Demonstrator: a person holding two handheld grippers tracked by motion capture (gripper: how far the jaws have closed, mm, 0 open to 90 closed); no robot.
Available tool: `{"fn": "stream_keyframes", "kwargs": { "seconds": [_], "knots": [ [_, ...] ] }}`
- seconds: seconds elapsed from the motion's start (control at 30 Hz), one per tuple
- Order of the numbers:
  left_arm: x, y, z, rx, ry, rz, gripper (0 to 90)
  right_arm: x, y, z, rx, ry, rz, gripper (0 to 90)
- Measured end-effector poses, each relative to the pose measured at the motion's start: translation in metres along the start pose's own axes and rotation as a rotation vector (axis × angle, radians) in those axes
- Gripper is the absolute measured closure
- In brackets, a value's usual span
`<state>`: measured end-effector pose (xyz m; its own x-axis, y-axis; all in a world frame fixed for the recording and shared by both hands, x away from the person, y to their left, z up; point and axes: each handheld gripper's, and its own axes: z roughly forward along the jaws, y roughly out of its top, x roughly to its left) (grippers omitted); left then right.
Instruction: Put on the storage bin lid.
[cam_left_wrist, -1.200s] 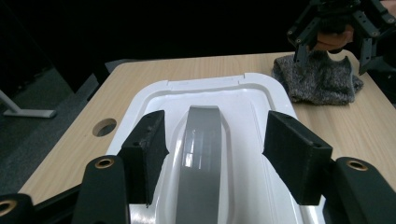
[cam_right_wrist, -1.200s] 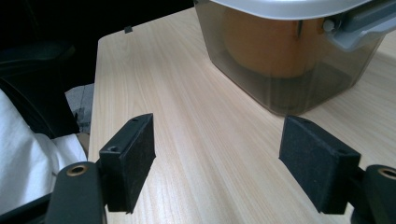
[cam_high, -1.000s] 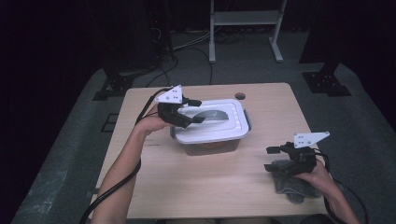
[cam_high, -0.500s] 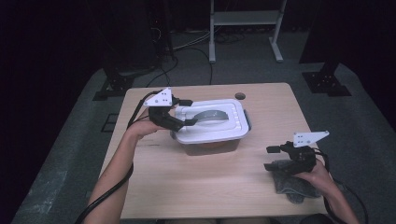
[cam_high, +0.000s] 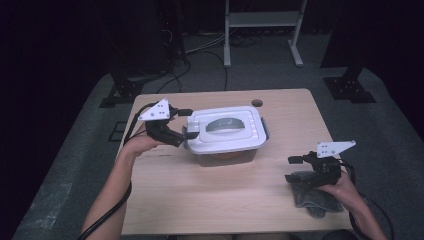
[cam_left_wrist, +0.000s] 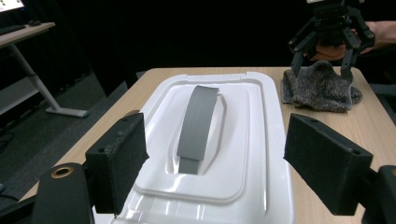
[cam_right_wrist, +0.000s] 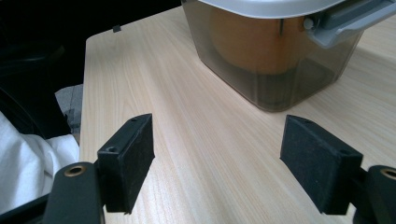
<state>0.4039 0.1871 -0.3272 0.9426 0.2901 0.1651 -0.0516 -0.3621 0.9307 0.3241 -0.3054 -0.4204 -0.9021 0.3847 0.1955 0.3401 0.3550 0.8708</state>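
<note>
A clear plastic box (cam_high: 225, 152) with a white lid (cam_high: 227, 131) and a grey handle (cam_high: 225, 124) stands mid-table. My left gripper (cam_high: 187, 124) is at the box's left end. In the left gripper view it (cam_left_wrist: 224, 163) is open, its jaws having just widened, with the lid's (cam_left_wrist: 243, 140) near end between them untouched and the handle (cam_left_wrist: 198, 116) ahead. My right gripper (cam_high: 291, 169) stands open at the table's right, above a grey cloth (cam_high: 312, 197). In the right gripper view its jaws (cam_right_wrist: 229, 163) frame bare table, with the box (cam_right_wrist: 261, 56) and something orange inside beyond.
The wooden table (cam_high: 200, 200) has a cable hole (cam_high: 257, 103) near its far edge. A grey latch (cam_right_wrist: 345, 18) clips the lid at the box's end. Beyond the table, stand legs (cam_high: 260, 55) and cables lie on the dark floor.
My left gripper has drawn back leftward from over the handle to the box's left end, and its jaws have spread wider. The right gripper and the cloth have stayed put.
</note>
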Motion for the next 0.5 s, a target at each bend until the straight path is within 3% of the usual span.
{"fn": "stream_keyframes", "kwargs": {
  "seconds": [0.5],
  "knots": [
    [-0.015,-0.027,-0.038,-0.007,0.061,-0.029,18.8,-0.001,0.002,0.003,0.009,0.0,-0.001,24.9]
  ]
}}
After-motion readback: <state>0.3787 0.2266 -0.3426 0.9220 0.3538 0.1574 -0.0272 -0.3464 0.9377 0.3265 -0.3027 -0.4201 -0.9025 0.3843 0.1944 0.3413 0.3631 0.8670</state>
